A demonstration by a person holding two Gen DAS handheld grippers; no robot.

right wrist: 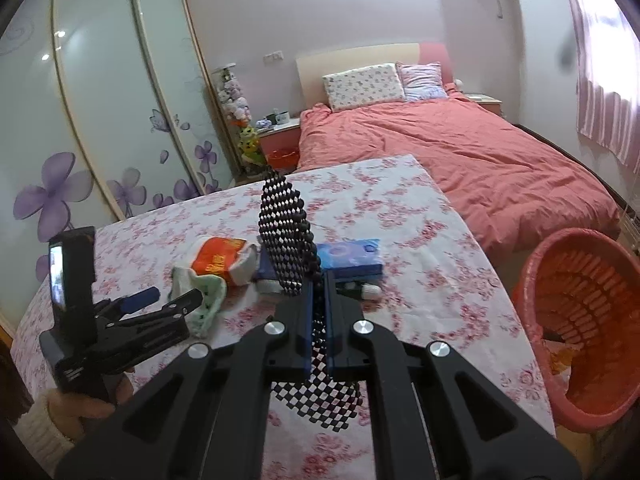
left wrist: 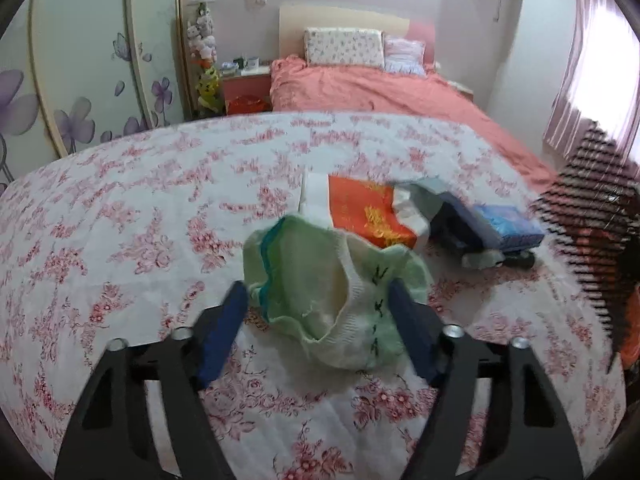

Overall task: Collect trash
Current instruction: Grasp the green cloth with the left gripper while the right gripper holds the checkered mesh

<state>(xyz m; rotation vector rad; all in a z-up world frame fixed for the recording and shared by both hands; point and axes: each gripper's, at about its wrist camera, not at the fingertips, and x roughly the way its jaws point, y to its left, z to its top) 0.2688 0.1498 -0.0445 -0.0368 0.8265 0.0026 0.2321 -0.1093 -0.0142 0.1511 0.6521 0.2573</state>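
Left gripper (right wrist: pixel 170 300): black frame, blue pads, silver bolts | Right gripper (right wrist: pixel 318 320): matching | Sleeve (right wrist: pixel 44 436): cream knit

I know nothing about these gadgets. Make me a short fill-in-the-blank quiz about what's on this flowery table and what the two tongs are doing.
1. The right tongs are shut on a black-and-white ____ piece.
2. The pale green cloth lies between the fingers of the ____ tongs.
3. The basket beside the table is ____ in colour.

Missing words: checkered; left; red
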